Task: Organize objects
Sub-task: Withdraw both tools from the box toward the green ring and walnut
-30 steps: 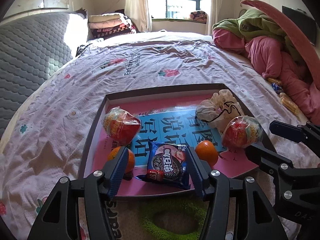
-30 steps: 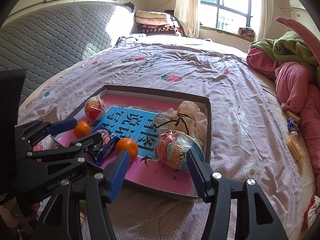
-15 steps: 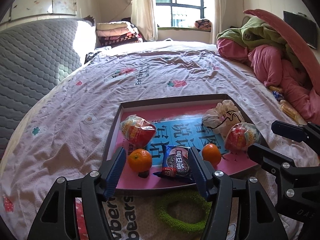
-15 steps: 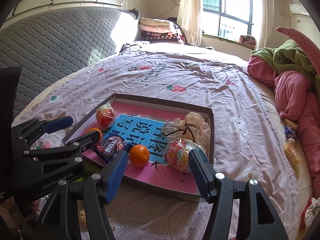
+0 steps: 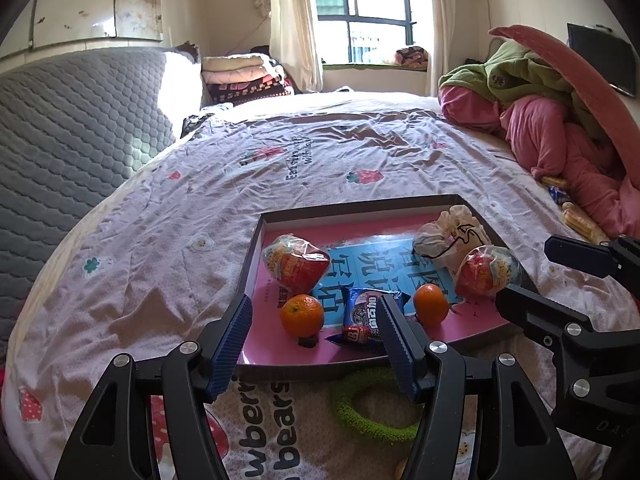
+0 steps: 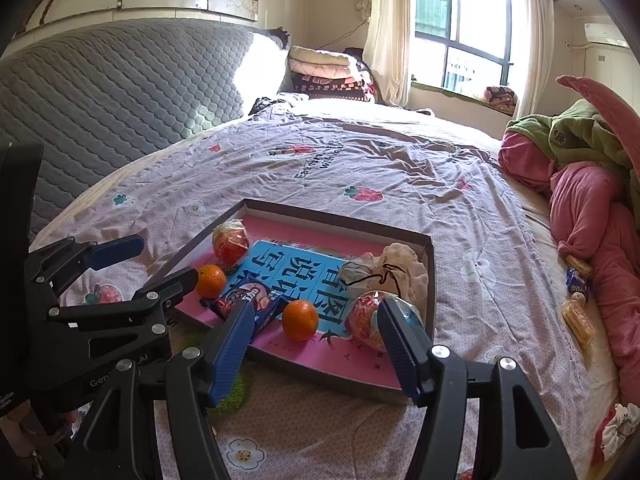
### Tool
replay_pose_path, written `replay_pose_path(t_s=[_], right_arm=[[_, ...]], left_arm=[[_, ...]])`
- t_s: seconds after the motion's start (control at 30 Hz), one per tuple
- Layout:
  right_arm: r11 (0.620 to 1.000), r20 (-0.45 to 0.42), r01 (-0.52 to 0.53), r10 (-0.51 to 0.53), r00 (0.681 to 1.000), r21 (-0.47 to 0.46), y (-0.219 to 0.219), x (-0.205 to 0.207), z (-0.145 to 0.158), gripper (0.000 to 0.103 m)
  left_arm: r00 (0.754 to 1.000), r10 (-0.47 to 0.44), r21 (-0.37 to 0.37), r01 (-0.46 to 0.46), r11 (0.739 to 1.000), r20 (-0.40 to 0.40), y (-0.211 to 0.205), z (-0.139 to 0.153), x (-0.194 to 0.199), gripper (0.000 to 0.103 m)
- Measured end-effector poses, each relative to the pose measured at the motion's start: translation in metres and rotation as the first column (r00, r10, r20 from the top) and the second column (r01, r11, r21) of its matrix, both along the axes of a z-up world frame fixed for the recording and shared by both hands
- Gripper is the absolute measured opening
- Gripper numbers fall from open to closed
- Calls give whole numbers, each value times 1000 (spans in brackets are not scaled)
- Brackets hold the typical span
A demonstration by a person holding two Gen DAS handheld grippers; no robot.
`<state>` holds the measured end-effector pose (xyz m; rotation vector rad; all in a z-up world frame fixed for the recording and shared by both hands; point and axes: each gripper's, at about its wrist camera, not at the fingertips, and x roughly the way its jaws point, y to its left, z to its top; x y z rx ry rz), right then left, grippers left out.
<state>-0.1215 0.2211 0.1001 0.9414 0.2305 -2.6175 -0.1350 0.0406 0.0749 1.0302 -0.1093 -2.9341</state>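
Left wrist view: left gripper at lower centre, jaws spread and empty, having just widened, nothing between the pads; right gripper at right edge, likewise spread and empty. Shallow tray mid-frame on the bedsheet, dark rim raised on all sides. Counted inside: two oranges, one lower left, one lower right; two wrapped red balls, one at left wall, one at right wall; one blue cookie packet between the oranges; one cloth pouch in upper right corner. One green ring just below the tray's near rim, outside it.

Right wrist view: right gripper over the tray's near edge, jaws apart, gripping nothing. Wide bare sheet above and left of tray; pink bedding crowding the right edge.
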Motion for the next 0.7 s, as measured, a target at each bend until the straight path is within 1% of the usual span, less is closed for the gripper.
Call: replay_pose_path(t_s=[0.2, 0.4, 0.7], right_arm=[[1000, -4, -17, 17, 1000, 16, -5, 8, 0, 64], [1000, -4, -15, 15, 1000, 14, -6, 11, -1, 64], [1000, 16, -22, 22, 1000, 14, -5, 25, -9, 64]], left_arm=[[1000, 0, -29, 0, 1000, 9, -4, -4, 6, 66], [1000, 16, -15, -16, 1000, 25, -15, -7, 9, 66], [997, 5, -12, -4, 1000, 78, -11, -24, 13, 66]])
